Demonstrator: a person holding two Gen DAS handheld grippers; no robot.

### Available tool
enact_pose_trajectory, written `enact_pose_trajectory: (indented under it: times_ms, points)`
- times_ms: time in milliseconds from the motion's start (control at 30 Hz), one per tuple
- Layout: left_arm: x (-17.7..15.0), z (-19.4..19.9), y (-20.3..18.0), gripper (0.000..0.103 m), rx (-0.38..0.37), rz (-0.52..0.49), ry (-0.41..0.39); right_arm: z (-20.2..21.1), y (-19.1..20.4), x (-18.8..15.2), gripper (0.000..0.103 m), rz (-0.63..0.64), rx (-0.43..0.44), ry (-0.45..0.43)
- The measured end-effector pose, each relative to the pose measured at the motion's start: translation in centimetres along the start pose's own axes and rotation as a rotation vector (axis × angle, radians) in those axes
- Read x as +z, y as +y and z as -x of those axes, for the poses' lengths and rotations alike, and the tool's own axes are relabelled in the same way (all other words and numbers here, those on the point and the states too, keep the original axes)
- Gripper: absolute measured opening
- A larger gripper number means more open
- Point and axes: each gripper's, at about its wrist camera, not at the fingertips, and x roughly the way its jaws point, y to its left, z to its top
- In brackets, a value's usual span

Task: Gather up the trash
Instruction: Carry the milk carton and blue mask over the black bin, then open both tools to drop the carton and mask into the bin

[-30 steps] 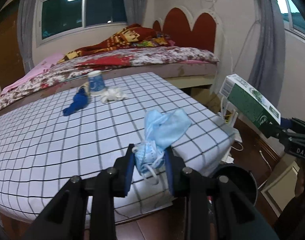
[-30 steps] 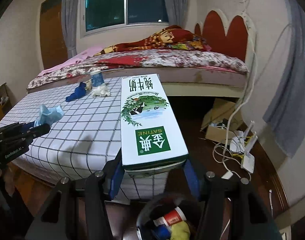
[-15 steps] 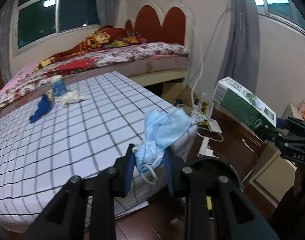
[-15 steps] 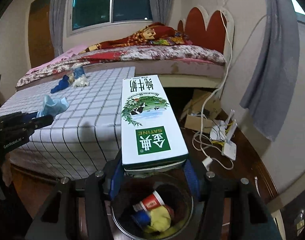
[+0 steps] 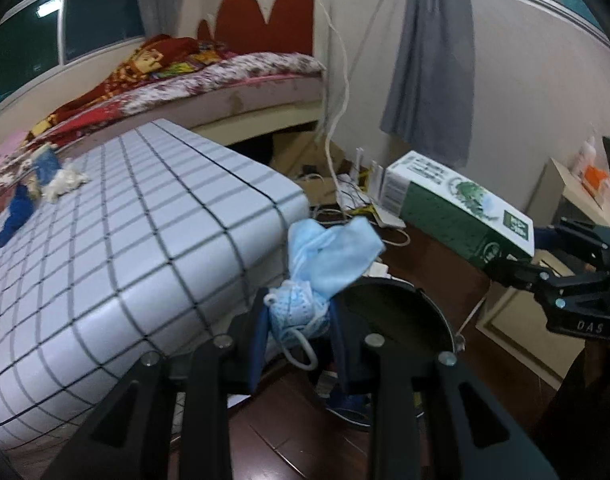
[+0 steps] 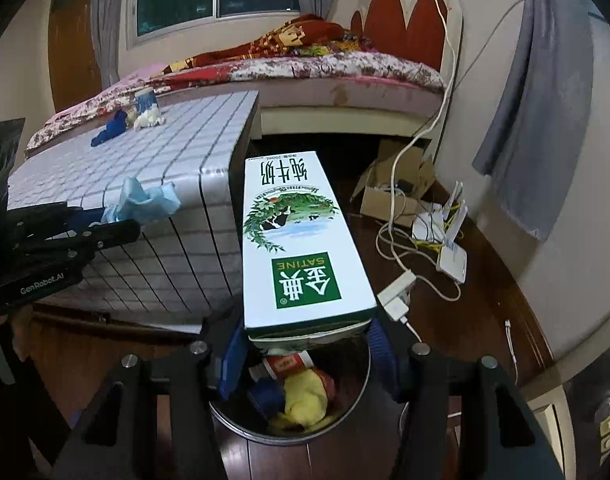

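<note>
Blue crumpled face mask (image 5: pixel 325 268) sits clenched in the left tool (image 5: pixel 297 332) beside the bin's rim (image 5: pixel 433 304); the right tool (image 6: pixel 305 344) grips a milk carton (image 6: pixel 301 248) above the bin (image 6: pixel 225 412). Centre each over the opening before releasing.

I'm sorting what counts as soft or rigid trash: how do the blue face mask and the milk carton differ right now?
The face mask is soft, crumpled, pale blue; the milk carton is a rigid, straight-edged box, white and green with print. The mask is pinched in the left gripper; the carton is clamped by one end in the right gripper. The carton is far larger. Both hang near the bin.
</note>
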Motion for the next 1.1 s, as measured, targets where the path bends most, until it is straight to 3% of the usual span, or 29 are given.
enact_pose_trajectory:
  times_ms: [400, 700, 767, 800, 833, 867, 933, 967, 1100]
  points:
    - [-1.9, -4.5, -2.2, 0.029, -0.077, -0.074, 0.071, -3.6, -1.7, -3.8, 0.057, -0.002, 0.054, 0.116]
    - [-3.4, -9.1, -2.5, 0.029, -0.156, -0.097, 0.188, -7.2, -1.3, -5.4, 0.058, 0.045, 0.088, 0.217]
    - [-3.7, -10.0, -2.4, 0.040, -0.186, -0.083, 0.215, -8.2, -1.1, -5.7, 0.062, 0.070, 0.078, 0.236]
    - [-3.9, -10.5, -2.4, 0.068, -0.180, -0.068, 0.232, -9.1, -1.2, -6.0, 0.070, 0.087, 0.053, 0.263]
    - [-4.1, -10.9, -2.2, 0.095, -0.166, -0.052, 0.239, -9.8, -1.5, -6.2, 0.088, 0.084, 0.015, 0.279]
    - [-4.4, -11.0, -1.7, 0.100, -0.143, -0.025, 0.231, -10.1, -1.9, -6.4, 0.093, 0.068, -0.005, 0.280]
    - [-4.8, -11.0, -1.1, 0.100, -0.092, 0.000, 0.233, -10.4, -3.2, -6.6, 0.095, 0.003, -0.029, 0.284]
    - [-5.2, -10.9, -1.0, 0.101, -0.064, 0.010, 0.234, -10.5, -3.8, -6.7, 0.102, -0.029, -0.026, 0.285]
    - [-6.4, -10.1, -0.7, 0.102, -0.010, 0.027, 0.224, -10.7, -4.0, -6.9, 0.102, -0.066, -0.029, 0.273]
